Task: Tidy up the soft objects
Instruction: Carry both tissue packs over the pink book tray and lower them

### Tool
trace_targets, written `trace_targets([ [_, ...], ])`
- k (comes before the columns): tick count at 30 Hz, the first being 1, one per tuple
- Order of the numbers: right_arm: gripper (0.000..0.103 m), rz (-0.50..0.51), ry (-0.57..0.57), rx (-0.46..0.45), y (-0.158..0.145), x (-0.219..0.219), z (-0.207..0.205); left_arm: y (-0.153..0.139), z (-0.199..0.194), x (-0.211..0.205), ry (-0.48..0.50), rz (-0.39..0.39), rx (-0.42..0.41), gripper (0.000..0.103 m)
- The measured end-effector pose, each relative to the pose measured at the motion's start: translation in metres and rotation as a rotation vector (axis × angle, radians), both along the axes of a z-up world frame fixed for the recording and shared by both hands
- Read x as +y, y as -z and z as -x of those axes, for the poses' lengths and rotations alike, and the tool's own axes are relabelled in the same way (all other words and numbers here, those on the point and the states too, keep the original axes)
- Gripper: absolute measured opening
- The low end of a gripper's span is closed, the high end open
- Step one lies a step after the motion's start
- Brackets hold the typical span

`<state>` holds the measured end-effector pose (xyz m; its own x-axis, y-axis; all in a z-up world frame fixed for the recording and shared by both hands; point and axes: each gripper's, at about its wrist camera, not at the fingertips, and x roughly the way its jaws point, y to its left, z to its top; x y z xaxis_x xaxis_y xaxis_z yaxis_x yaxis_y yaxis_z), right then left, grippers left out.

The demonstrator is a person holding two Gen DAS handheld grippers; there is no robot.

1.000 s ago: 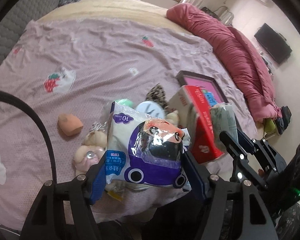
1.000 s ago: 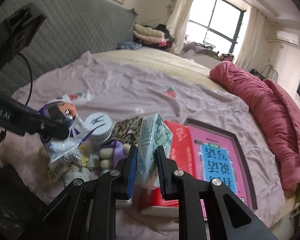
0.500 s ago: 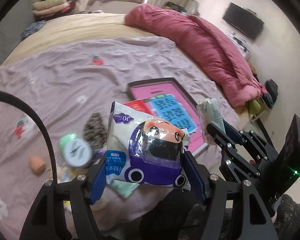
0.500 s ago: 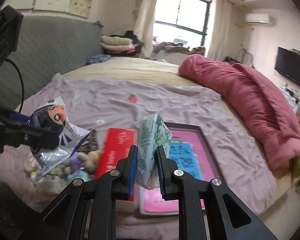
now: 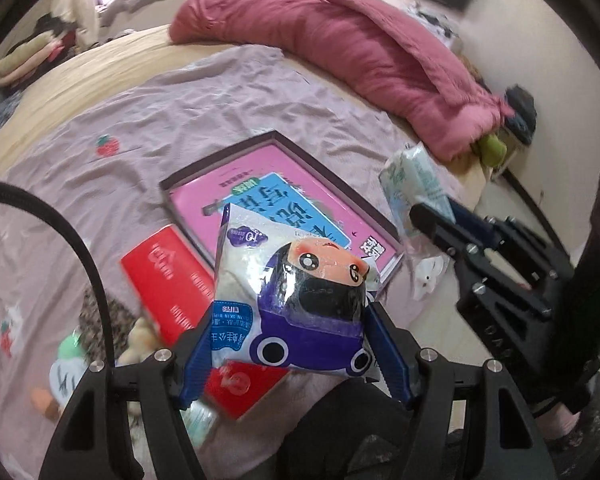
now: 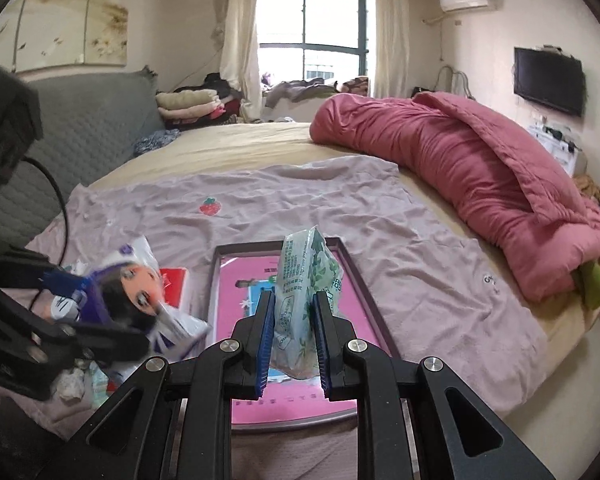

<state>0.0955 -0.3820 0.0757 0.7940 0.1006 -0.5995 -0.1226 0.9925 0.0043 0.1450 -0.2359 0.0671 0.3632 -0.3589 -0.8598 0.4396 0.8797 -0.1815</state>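
I have both packs lifted clear of the bed (image 6: pixel 380 240), over the pink tray (image 5: pixel 236 184), so each can go to its spot. My left claw (image 5: pixel 292 344) clamps the cartoon-car pack (image 5: pixel 292 280), printed "10"; other text is too blurred. My right claw (image 6: pixel 294 332) pinches the green leaf-print tissue pack (image 6: pixel 308 276) upright.

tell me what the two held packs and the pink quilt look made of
Cartoon pack: glossy plastic film; it shows glare and crinkles, and seems to have a soft filling. Green pack: thin, softer plastic wrap, creased and pinched in between the fingers. Quilt: matte padded fabric, likely cotton, with stitched puffy folds.
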Motion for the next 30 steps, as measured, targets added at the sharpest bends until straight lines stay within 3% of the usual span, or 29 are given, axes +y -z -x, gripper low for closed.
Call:
trace_targets([
  [14, 0.019, -0.023, 0.009, 0.145, 0.047, -0.039, -0.037, 0.066, -0.038, -0.063, 0.089, -0.143, 0.088, 0.07],
  [20, 0.019, 0.043, 0.021, 0.241, 0.077, -0.044, -0.058, 0.088, -0.048, -0.07, 0.096, -0.184, 0.124, 0.07],
  [24, 0.019, 0.155, 0.037, 0.299, 0.098, -0.039, -0.069, 0.097, -0.052, -0.072, 0.096, -0.2, 0.138, 0.07],
  [30, 0.019, 0.181, 0.042, 0.35, 0.122, -0.039, -0.075, 0.104, -0.053, -0.077, 0.112, -0.23, 0.126, 0.07],
])
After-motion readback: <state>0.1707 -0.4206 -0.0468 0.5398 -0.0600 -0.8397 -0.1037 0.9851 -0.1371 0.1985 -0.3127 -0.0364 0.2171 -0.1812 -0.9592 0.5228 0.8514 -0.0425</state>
